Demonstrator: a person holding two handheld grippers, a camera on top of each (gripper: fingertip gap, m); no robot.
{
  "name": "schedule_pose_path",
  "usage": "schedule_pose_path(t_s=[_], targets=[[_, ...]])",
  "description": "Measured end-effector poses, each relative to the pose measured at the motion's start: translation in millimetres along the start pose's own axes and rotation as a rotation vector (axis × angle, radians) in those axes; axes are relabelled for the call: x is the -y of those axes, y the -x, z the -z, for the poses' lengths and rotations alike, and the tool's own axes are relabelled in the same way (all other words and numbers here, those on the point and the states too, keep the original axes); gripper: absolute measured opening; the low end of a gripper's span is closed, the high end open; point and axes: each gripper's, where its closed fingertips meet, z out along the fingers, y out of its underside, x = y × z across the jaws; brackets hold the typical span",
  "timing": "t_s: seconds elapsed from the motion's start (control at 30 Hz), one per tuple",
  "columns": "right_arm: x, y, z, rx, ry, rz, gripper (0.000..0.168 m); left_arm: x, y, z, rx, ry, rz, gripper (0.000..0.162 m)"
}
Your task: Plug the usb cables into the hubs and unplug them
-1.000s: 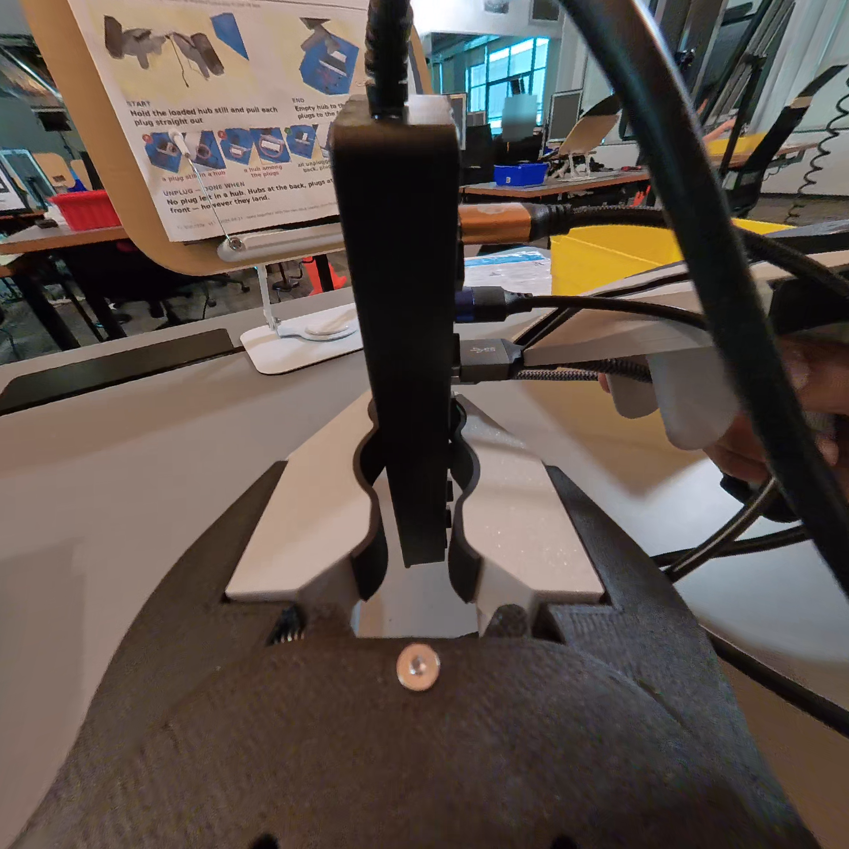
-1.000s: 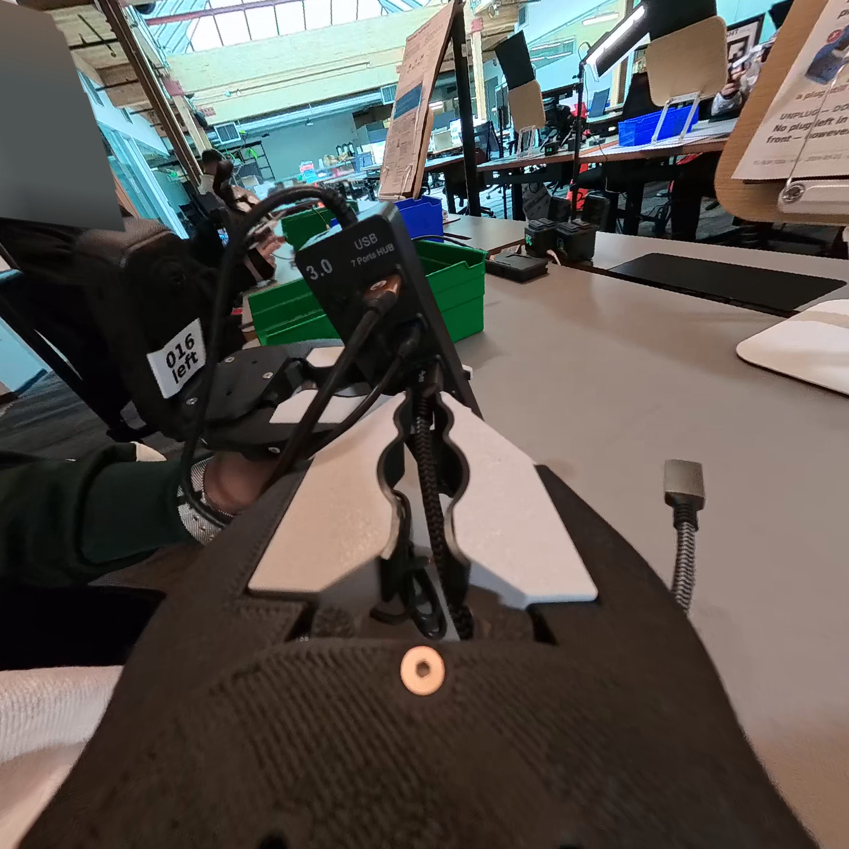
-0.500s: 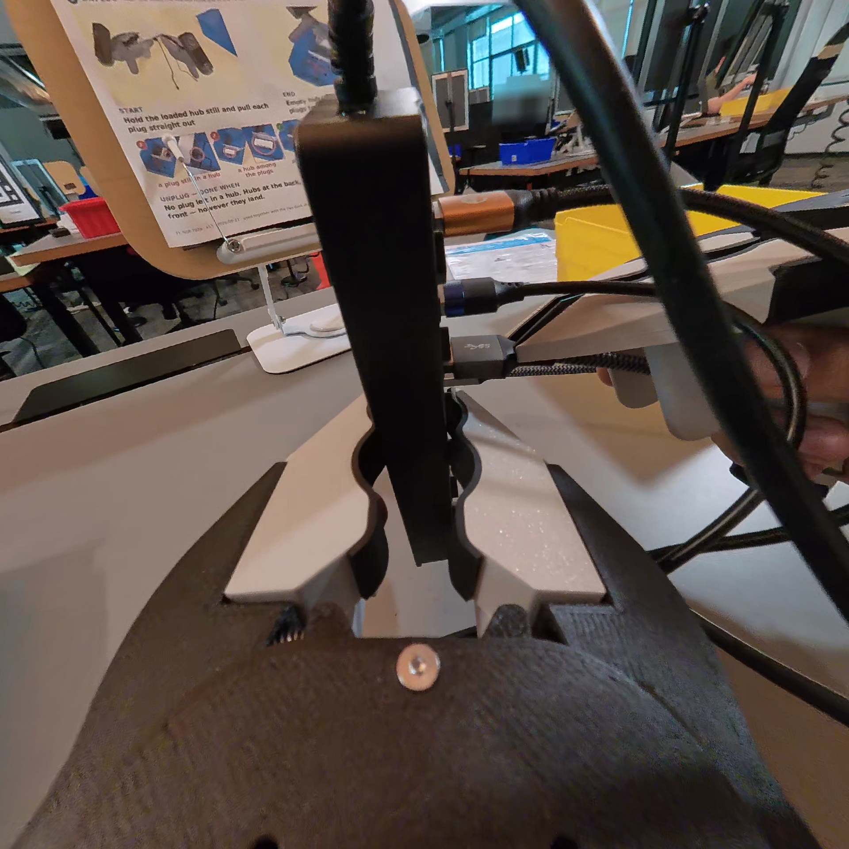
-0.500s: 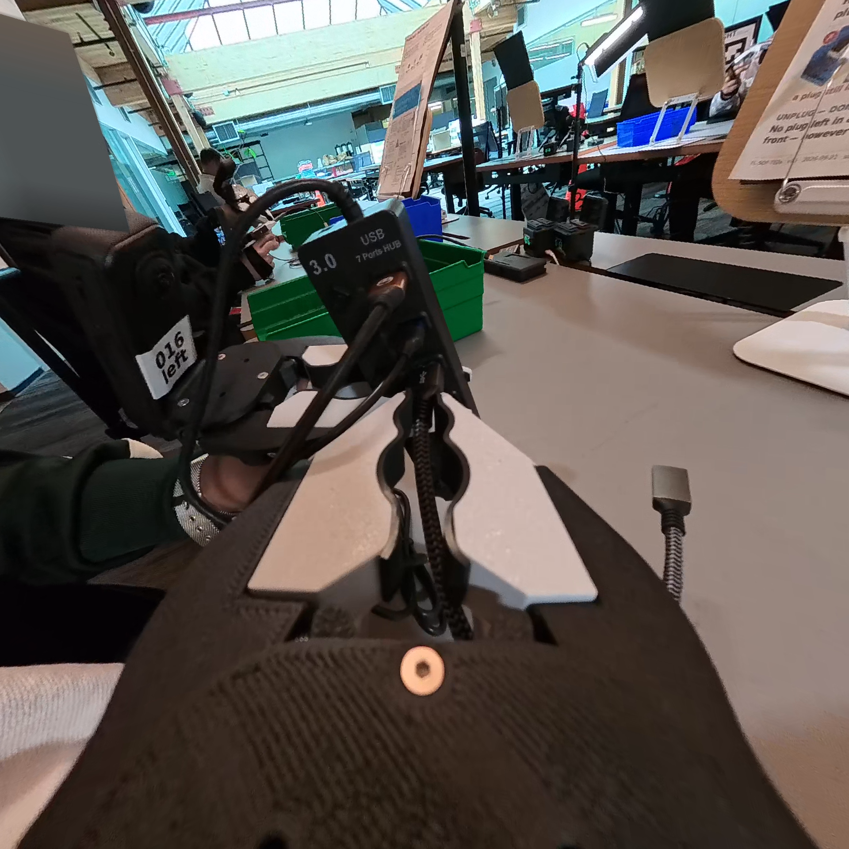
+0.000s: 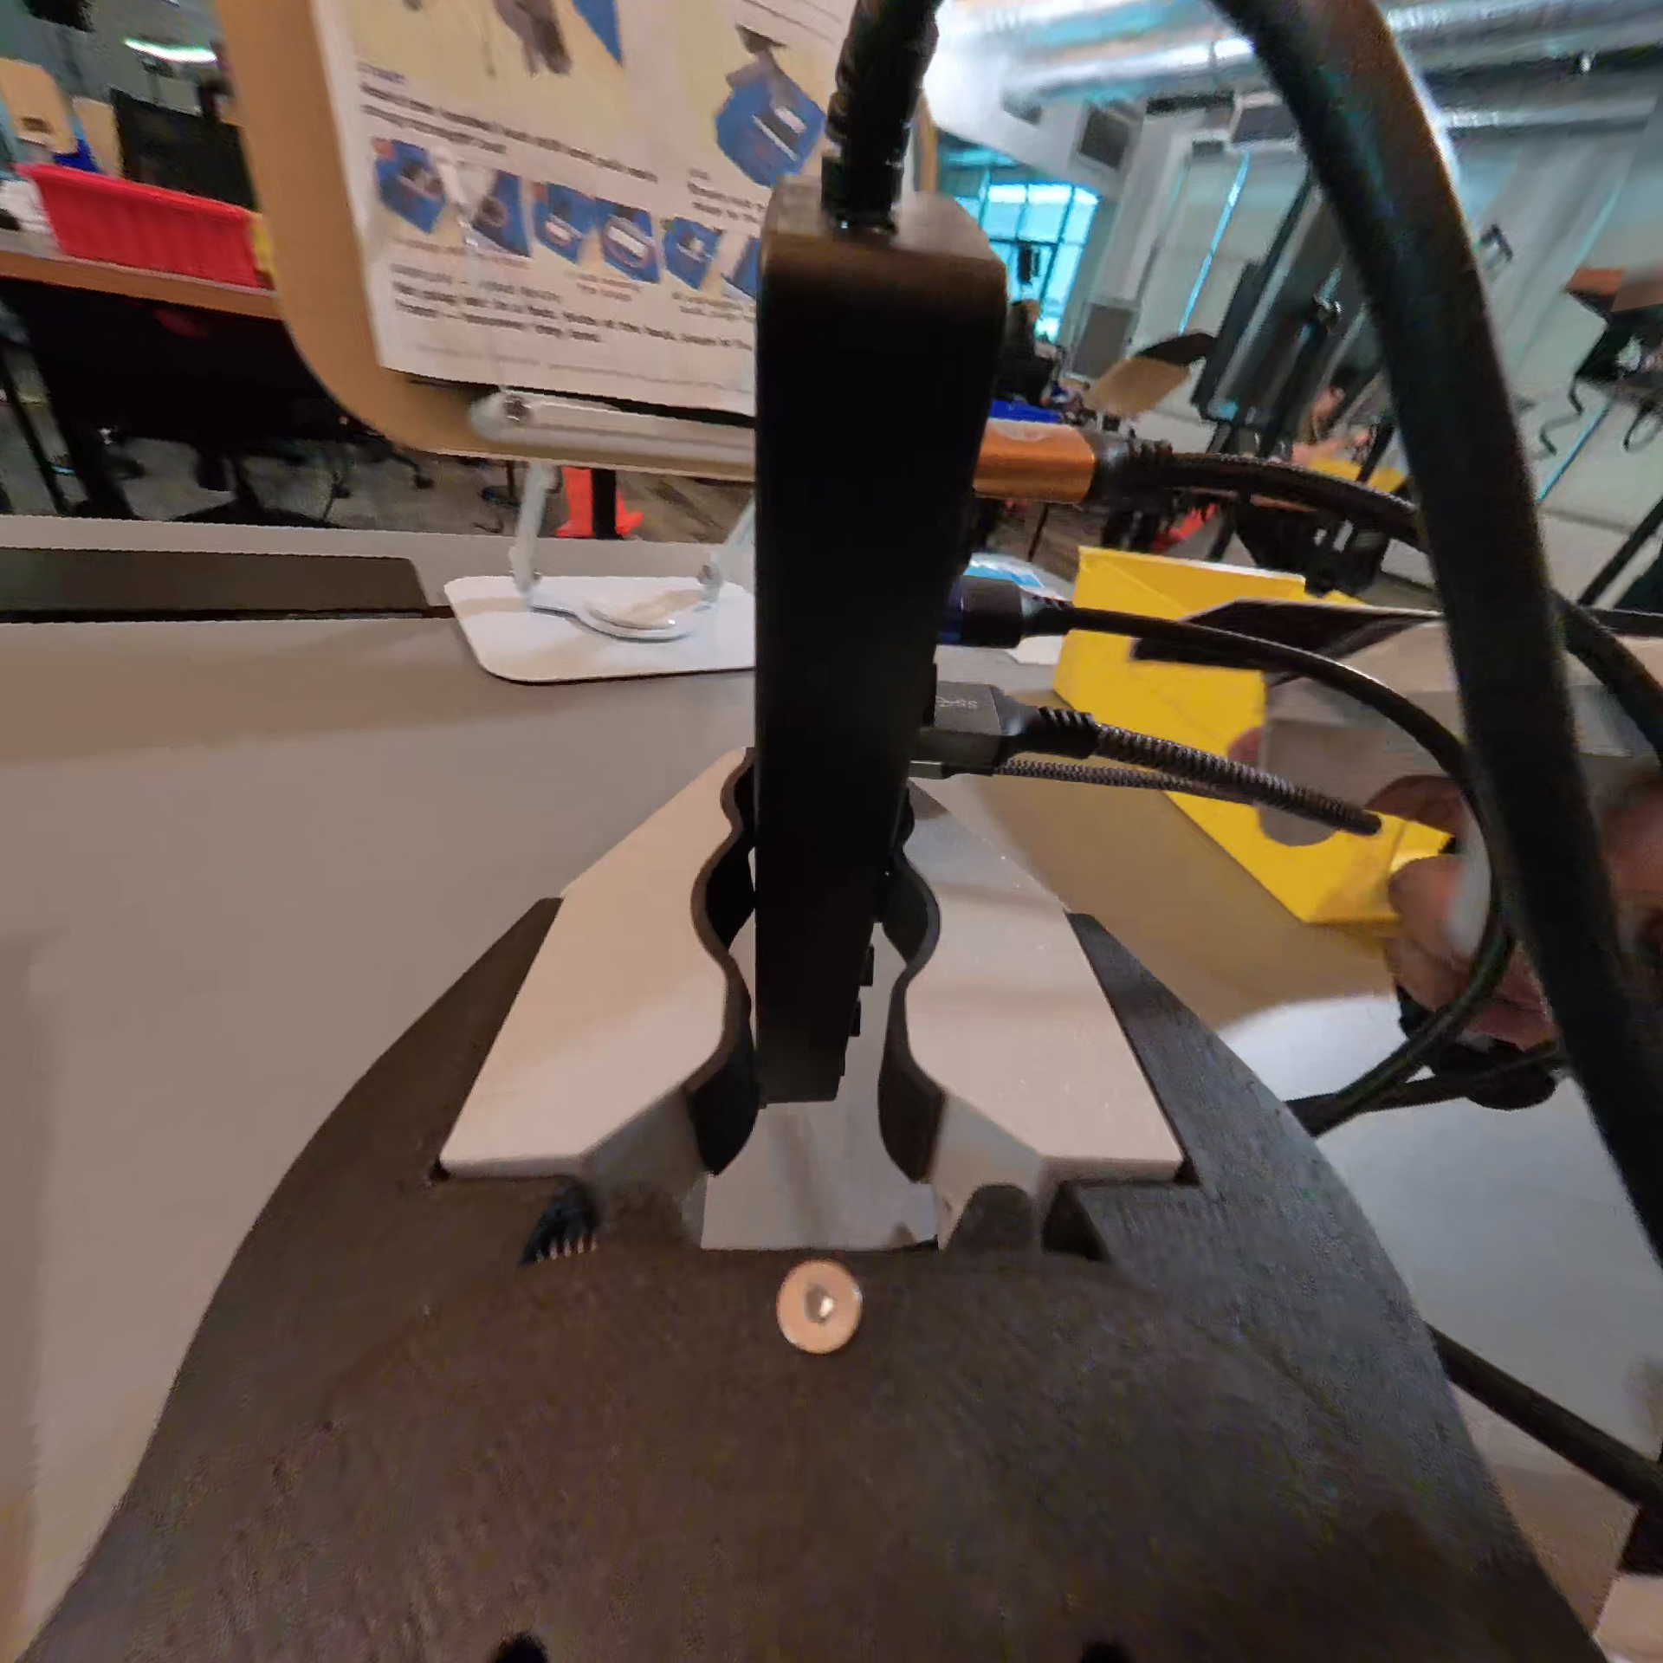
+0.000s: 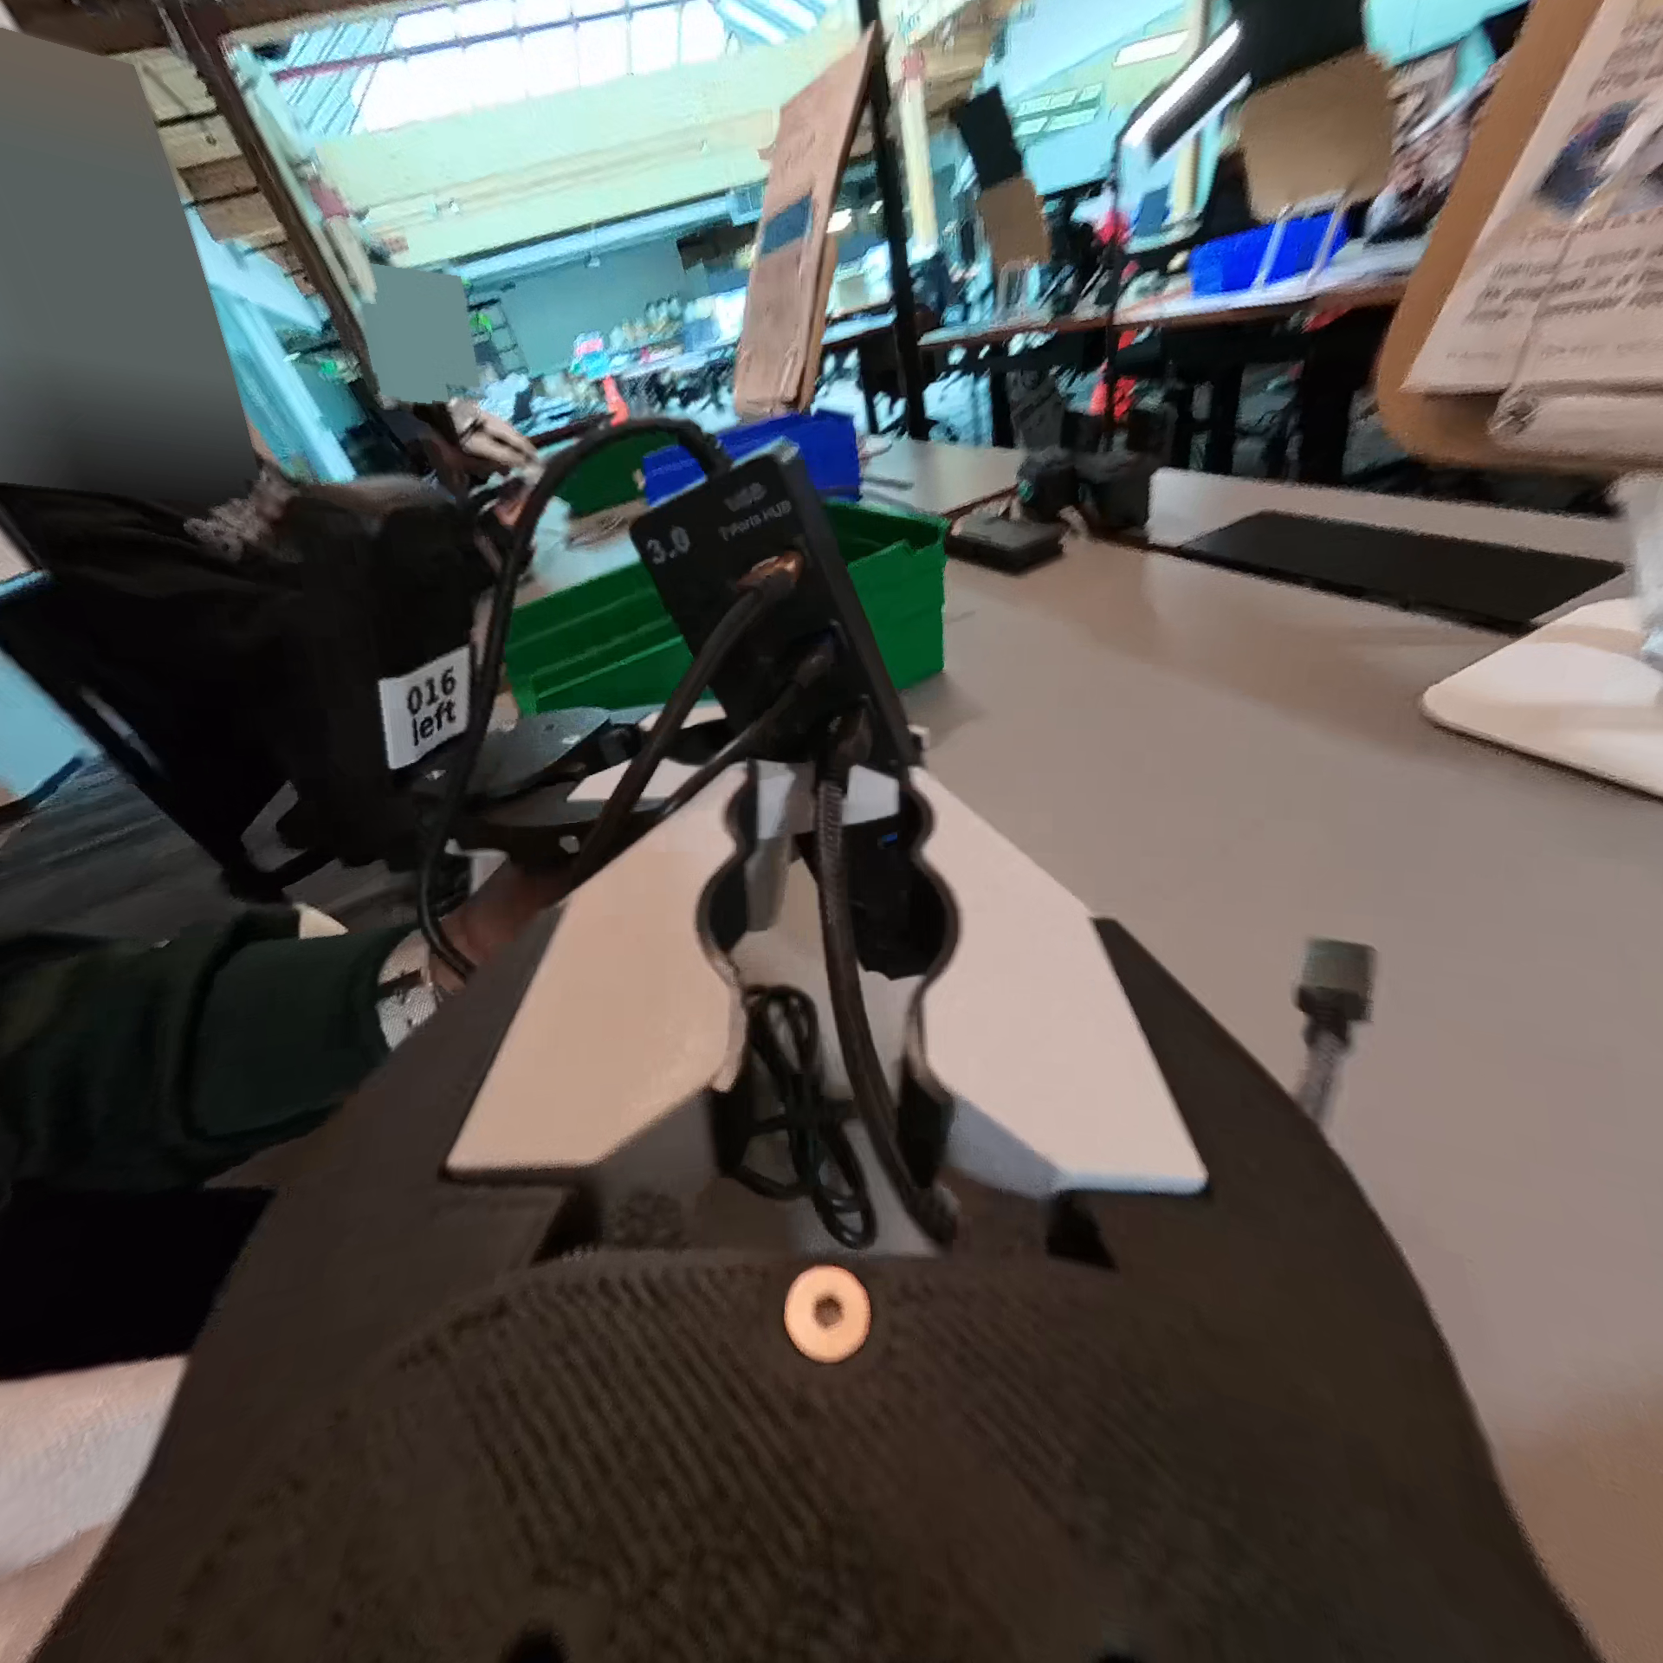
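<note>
Three plugs: we see them seated in one side of the black hub (image 5: 864,576), copper-collared (image 5: 1035,461) on top, blue-ringed (image 5: 976,612) in the middle, grey braided (image 5: 967,731) lowest.
Hub position: upright above the grey desk (image 5: 270,810), its own thick cable leaving from the top.
Left gripper (image 5: 814,954): clenched on the hub's lower end.
Right gripper (image 6: 828,954): fingers parted around the braided cable (image 6: 841,900), gripping nothing that we can see.
Loose plug: one more grey braided plug (image 6: 1334,976) shows just beside the right gripper.
Handling: we judge the hub rigid and light, the cables springy; better to take hold of the hard plug shell, not the cord.
Risk: we expect a sideways tug to twist the hub in its grip.
</note>
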Motion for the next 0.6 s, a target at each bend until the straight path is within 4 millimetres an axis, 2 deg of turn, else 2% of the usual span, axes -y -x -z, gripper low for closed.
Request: schedule_pose_path(t_s=[0.03,0.13,0.2,0.27,0.37,0.43,0.5,0.6], targets=[[7.9,-1.7,5.8,-0.022,-0.031,0.018,0.042,2.1,4.3,1.7,-0.002,-0.008,0.022,0.022],[30.7,-11.4,34.8,-0.114,-0.12,0.087,0.047,4.2,17.4,2.5,0.016,-0.029,0.113,0.021],[39.5,-23.0,62.5,-0.202,-0.156,0.138,0.047,3.8,22.2,1.7,-0.004,-0.045,0.226,0.021],[39.5,-42.0,96.3,-0.341,-0.157,0.202,0.047,5.3,23.9,0.6,-0.031,-0.066,0.31,0.021],[15.0,-85.2,155.6,-0.652,-0.028,0.319,0.053,8.0,20.1,-4.2,-0.067,-0.085,0.353,0.021],[-1.0,-107.2,193.8,-0.833,0.062,0.373,0.057,7.8,13.8,-10.0,-0.093,-0.083,0.363,0.021],[-18.4,-117.1,206.5,-0.86,0.137,0.341,0.057,7.3,5.1,-17.2,-0.129,-0.081,0.373,0.021],[-62.6,-133.6,200.4,-0.82,0.302,0.217,0.06,5.4,-9.1,-28.2,-0.189,-0.07,0.397,0.021]])
